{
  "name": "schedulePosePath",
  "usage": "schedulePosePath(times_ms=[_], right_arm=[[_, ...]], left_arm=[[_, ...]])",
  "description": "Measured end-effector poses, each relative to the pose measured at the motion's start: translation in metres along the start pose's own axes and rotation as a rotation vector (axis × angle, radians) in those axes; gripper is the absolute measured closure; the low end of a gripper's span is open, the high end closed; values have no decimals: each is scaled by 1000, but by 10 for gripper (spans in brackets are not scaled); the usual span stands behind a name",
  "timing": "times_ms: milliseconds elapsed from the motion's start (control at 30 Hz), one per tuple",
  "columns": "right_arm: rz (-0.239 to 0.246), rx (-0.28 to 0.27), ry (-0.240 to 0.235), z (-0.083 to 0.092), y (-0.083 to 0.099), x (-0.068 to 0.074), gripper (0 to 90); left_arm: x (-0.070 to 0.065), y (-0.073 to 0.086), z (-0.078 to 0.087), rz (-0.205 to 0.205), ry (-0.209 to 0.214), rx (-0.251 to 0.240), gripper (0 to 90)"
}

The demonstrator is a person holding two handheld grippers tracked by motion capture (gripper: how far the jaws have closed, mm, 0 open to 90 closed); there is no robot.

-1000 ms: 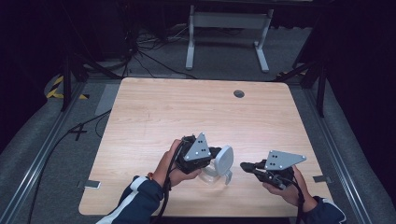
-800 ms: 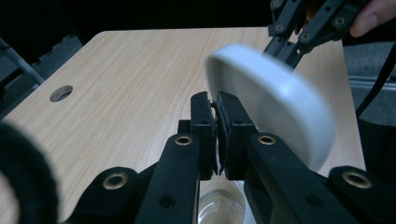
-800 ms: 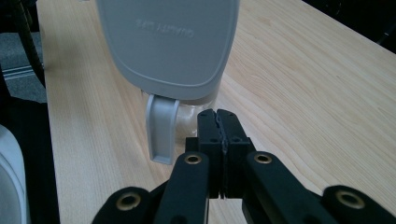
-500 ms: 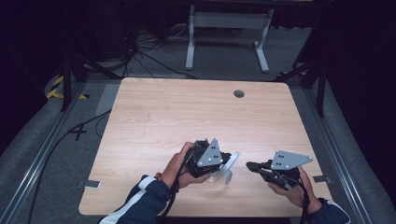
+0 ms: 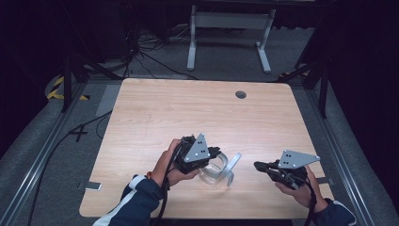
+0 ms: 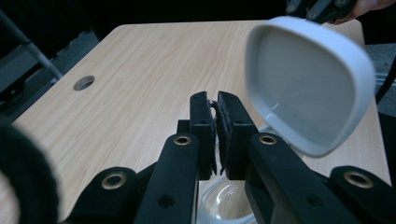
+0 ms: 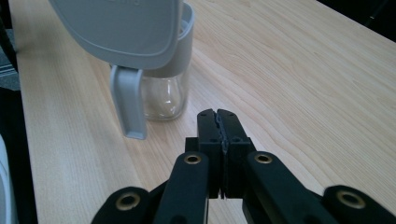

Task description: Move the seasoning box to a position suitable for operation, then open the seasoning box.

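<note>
Jug (image 5: 214, 170) with lid (image 5: 233, 163) flipped up, rim pinched by left gripper (image 5: 215, 153); right gripper (image 5: 258, 165) clenched, empty.

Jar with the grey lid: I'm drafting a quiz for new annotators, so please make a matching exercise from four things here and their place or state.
Things:
1. lid
2. left gripper
3. right gripper
4. table hole

Place or state:
A. near the table's far edge
B. shut, empty, apart from the jar
C. swung open above the jar
D. clamped at the jar's rim

Pairs: 1-C, 2-D, 3-B, 4-A
</note>
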State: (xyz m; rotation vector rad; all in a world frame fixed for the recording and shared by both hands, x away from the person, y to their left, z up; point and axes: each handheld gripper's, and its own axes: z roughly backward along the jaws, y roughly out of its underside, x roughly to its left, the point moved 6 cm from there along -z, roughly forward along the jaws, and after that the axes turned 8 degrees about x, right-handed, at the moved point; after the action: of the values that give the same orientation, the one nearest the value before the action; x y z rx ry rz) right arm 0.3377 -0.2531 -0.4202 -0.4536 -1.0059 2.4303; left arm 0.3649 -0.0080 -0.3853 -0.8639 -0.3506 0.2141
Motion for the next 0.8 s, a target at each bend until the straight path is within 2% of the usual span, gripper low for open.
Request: schedulePosePath(times_ms=[33, 133, 267, 467, 500, 533, 633, 800], right_arm=[[1, -1, 5, 0, 1, -2, 895], [-3, 3, 9, 2, 2, -4, 895], [-7, 2, 18, 3, 4, -7, 893], [-10, 14, 25, 4, 8, -12, 889], [-9, 14, 28, 4, 9, -13, 888], [-9, 14, 28, 4, 9, -13, 888], [-15, 15, 30, 5, 10, -14, 888], [-15, 24, 33, 7, 14, -15, 881]], left_arm=[[2, 3, 2, 11, -7, 2, 851], [6, 8, 5, 6, -19, 6, 850], [15, 17, 11, 36, -44, 9, 847], [25, 30, 19, 61, -83, 26, 839], [30, 38, 21, 74, -96, 38, 838], [30, 38, 21, 74, -96, 38, 838], [36, 51, 24, 79, -124, 72, 835], [45, 84, 27, 134, -150, 140, 836]])
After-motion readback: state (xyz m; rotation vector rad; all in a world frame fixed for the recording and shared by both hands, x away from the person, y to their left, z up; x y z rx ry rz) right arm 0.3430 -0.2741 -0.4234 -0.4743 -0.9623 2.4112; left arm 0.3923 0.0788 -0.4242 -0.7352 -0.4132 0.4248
